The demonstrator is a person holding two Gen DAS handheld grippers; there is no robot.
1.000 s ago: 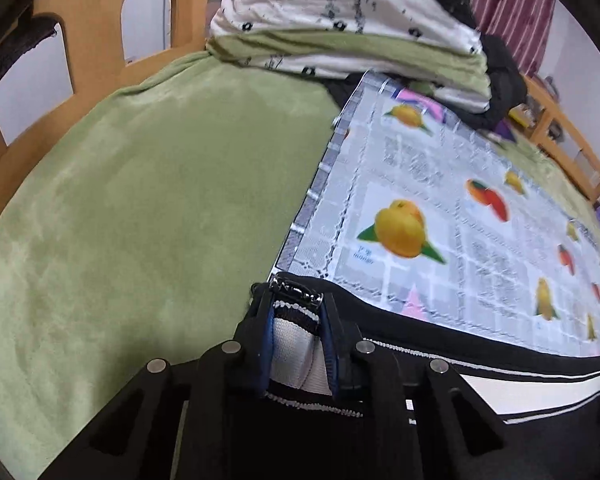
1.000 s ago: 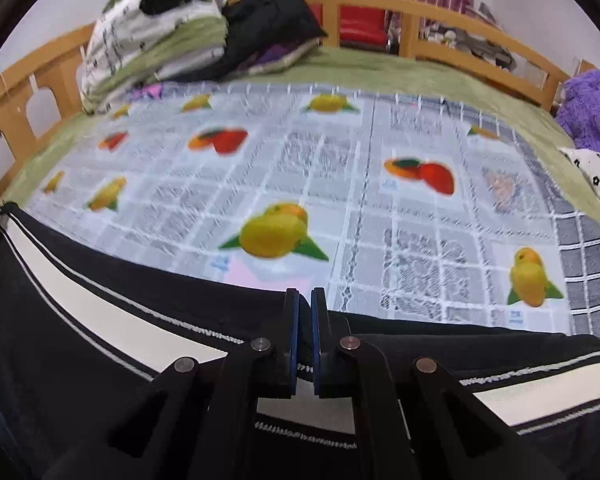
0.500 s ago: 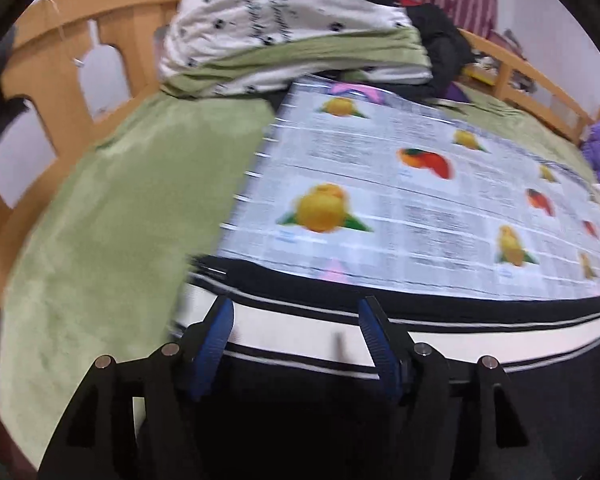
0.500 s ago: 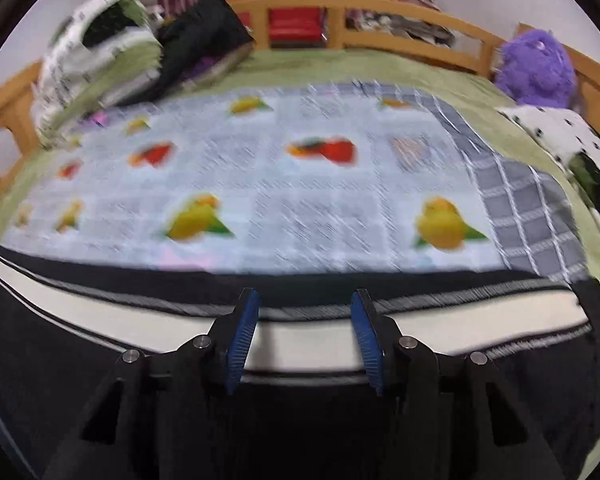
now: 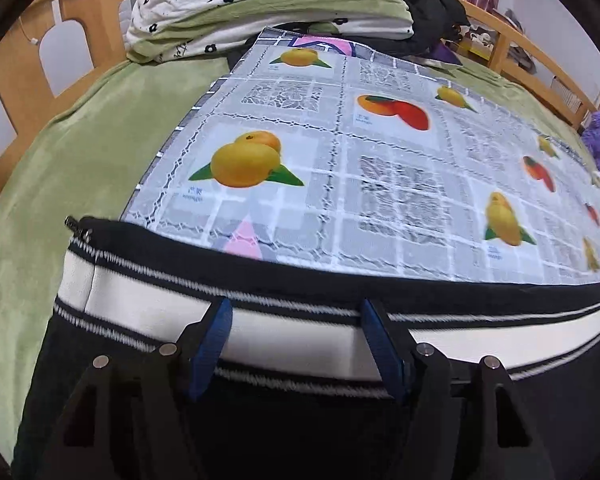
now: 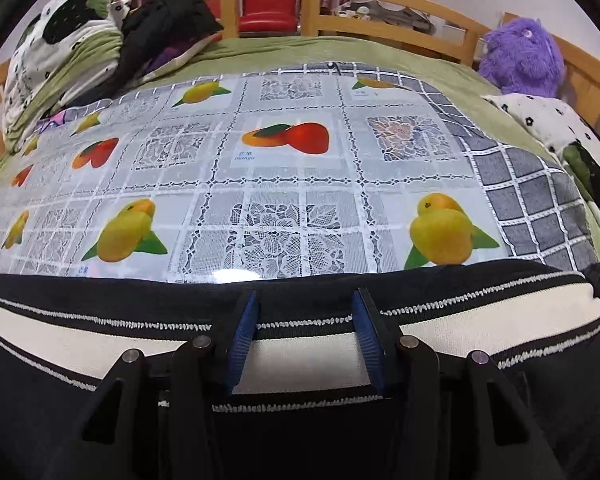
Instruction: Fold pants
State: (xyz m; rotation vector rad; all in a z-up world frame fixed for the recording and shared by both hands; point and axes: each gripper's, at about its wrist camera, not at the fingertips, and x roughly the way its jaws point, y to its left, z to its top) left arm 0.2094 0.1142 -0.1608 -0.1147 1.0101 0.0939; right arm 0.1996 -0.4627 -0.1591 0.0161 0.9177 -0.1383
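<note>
Step in hand: I judged this the release after a fold along the length; the pants (image 5: 260, 332) lay flat as one long band across the near edge of the bed.
Left gripper (image 5: 296, 340): my jaws stood spread, blue pads clear of the cloth, nothing pinched between them.
Right gripper (image 6: 306, 340): my jaws likewise spread and empty.
Pants, relative to left jaws: the white side stripe (image 5: 160, 300) ran crosswise under and just past the pad tips; the zipped end (image 5: 76, 226) lay beyond and to the left of them, on the green blanket (image 5: 80, 152).
Pants, relative to right jaws: the same stripe (image 6: 480, 300) passed beneath the tips; the other end lay to the right.
Beyond the jaws: fruit-print cloth (image 6: 284, 184), bare of clothing.
Next move, as I judged it: take one end with both jaws and carry it over the other to halve the length; whether the layers below sat even, I could not tell.
</note>
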